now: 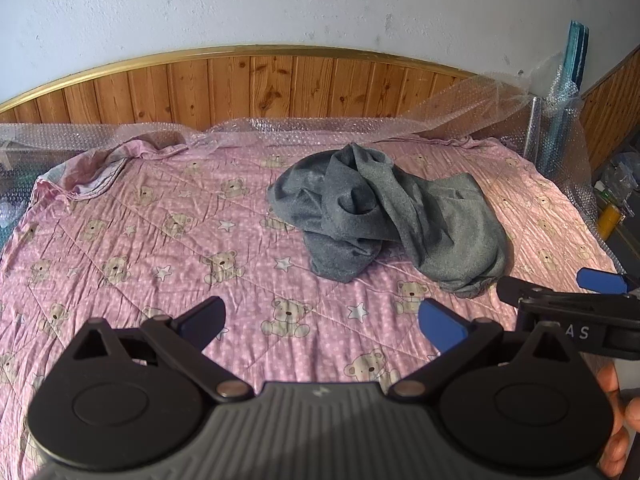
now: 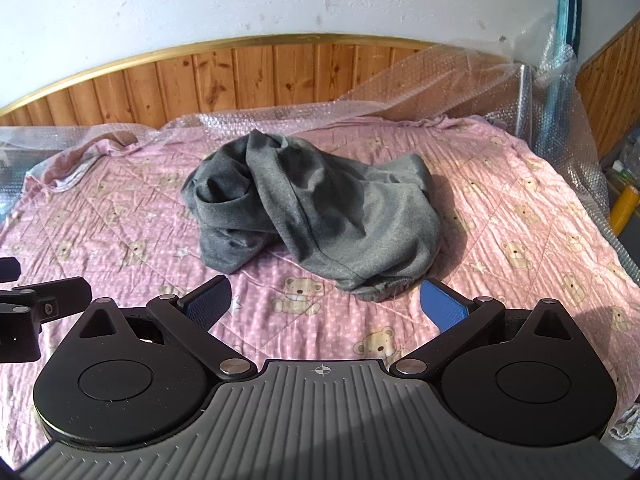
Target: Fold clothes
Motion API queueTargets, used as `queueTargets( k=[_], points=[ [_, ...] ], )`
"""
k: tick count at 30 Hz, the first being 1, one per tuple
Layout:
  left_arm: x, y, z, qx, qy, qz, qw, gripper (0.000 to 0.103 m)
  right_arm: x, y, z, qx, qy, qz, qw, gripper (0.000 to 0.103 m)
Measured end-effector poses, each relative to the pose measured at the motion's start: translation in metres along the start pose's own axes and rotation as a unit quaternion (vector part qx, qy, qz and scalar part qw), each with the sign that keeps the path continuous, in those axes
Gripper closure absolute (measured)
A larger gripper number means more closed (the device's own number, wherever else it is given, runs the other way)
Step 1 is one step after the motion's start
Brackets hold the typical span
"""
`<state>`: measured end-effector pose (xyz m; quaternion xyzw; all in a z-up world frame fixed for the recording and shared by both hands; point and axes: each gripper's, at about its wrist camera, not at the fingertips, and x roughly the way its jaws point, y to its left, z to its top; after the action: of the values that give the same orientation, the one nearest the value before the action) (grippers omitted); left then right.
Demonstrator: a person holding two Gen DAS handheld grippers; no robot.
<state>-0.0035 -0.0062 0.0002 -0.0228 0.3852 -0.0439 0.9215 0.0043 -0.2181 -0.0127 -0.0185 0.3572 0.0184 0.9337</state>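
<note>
A crumpled grey garment [image 1: 384,212] lies in a heap on the pink teddy-bear quilt [image 1: 160,248], right of the middle. My left gripper [image 1: 322,324] hovers open above the quilt, well short of the heap. Its blue pads hold nothing. In the right wrist view the same grey garment [image 2: 316,212] lies just ahead of my right gripper [image 2: 326,306], which is open and empty; its right pad [image 2: 442,308] is close to the garment's near hem. The right gripper [image 1: 560,288] also shows at the right edge of the left view, beside a hand [image 1: 612,412].
A wooden panelled headboard [image 1: 256,84] and white wall stand behind the bed. Bubble wrap [image 1: 460,108] lines the bed's far and right edges. The quilt's far left corner [image 1: 92,168] is rumpled. Cluttered items, including a yellow object [image 2: 626,208], sit past the right edge.
</note>
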Motion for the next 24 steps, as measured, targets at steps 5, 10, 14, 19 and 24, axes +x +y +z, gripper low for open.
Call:
queueTargets(
  k=[5, 10, 14, 19, 24],
  points=[
    [-0.0005, 0.001, -0.0014, -0.002, 0.001, -0.004, 1.0, 0.0, -0.0022, 0.0018, 0.0007, -0.005, -0.002, -0.001, 1.0, 0.004],
    [-0.001, -0.0003, -0.0008, -0.002, 0.002, -0.008, 1.0, 0.0, -0.0033, 0.0016, -0.0001, -0.007, -0.003, -0.006, 1.0, 0.006],
    [-0.0011, -0.0006, -0.0003, -0.002, 0.004, -0.01, 0.9999, 0.0, -0.0038, 0.0009, 0.0002, -0.006, 0.0, -0.006, 1.0, 0.007],
    [-0.0024, 0.0002, 0.0005, -0.002, 0.001, -0.015, 0.9999, 0.0, -0.0046, 0.0003, 0.0004, -0.004, 0.003, -0.003, 1.0, 0.007],
    [-0.0045, -0.0013, 0.0013, 0.006, 0.0, -0.03, 0.9995, 0.009, -0.0042, 0.0011, 0.0015, -0.002, 0.007, 0.001, 1.0, 0.01]
  ],
)
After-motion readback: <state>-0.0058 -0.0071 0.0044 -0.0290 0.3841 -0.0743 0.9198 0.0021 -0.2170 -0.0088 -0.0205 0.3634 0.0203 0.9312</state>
